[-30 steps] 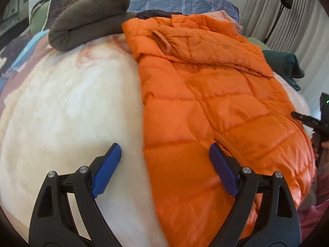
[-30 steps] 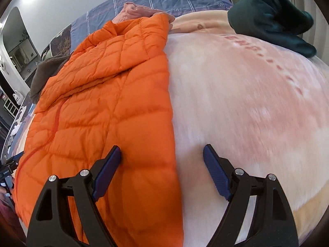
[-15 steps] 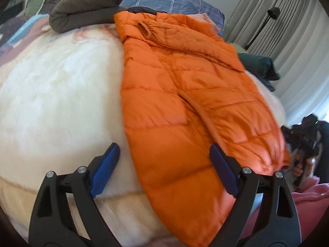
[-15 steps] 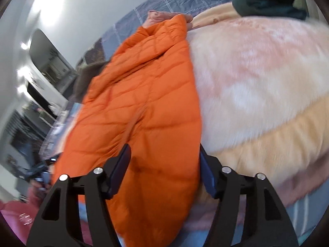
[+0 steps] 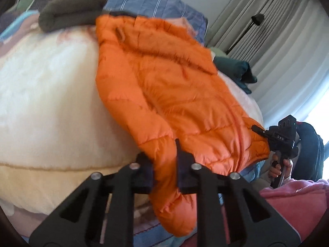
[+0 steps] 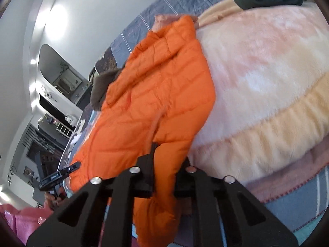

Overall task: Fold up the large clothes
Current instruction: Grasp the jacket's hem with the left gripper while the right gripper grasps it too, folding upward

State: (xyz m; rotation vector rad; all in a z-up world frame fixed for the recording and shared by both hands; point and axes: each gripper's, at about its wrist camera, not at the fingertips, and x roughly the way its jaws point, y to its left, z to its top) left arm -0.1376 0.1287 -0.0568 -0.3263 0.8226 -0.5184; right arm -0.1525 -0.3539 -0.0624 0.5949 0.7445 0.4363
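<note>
At the bed's edge, both grippers, left gripper (image 5: 164, 164) closing, right gripper (image 6: 164, 170), pinch the orange jacket (image 5: 174, 94) hem.

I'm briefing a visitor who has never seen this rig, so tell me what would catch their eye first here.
The bright orange puffer jacket dominates, spread down the middle of a fluffy cream blanket on the bed. Its near hem hangs over the bed edge, pinched at one corner by the left gripper, whose jaws are closing, and at the other by the shut right gripper. Behind it lie a rolled brown fleece and a dark green garment.
</note>
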